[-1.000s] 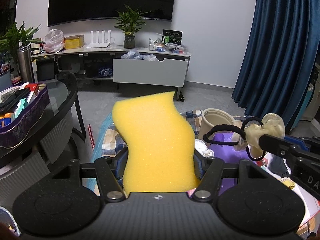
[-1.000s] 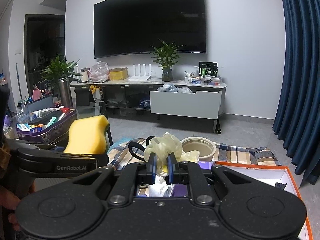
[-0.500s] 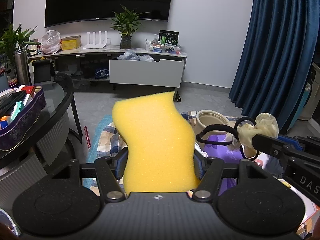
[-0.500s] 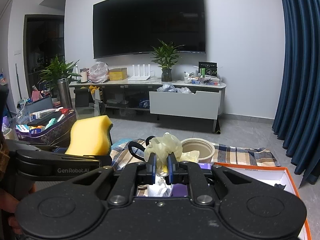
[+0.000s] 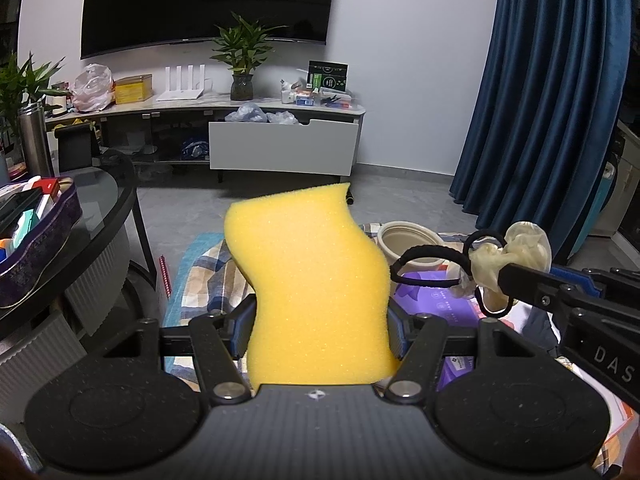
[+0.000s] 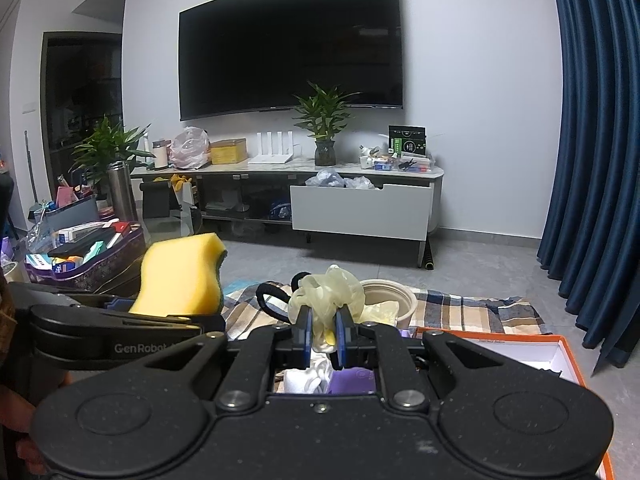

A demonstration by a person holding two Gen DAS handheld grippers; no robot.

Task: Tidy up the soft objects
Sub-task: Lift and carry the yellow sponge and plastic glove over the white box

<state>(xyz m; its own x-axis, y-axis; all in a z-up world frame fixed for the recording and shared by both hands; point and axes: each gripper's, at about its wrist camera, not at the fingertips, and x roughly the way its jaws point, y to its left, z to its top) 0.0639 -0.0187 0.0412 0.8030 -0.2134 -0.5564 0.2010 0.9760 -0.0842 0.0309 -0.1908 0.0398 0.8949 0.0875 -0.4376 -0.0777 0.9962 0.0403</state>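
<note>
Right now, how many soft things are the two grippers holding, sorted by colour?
Yellow: 1, the sponge in the left gripper.
Cream: 1, the crumpled glove in the right gripper.
Black: 1, the hair tie tangled with the glove.
Total: 3.

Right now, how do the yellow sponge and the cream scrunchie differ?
The yellow sponge is a thick, wavy-edged slab standing upright; the cream scrunchie is a crumpled bunch with black elastic loops. The sponge is larger. The left tongs hold the sponge, the right tongs the scrunchie. Both are soft and held aloft.
</note>
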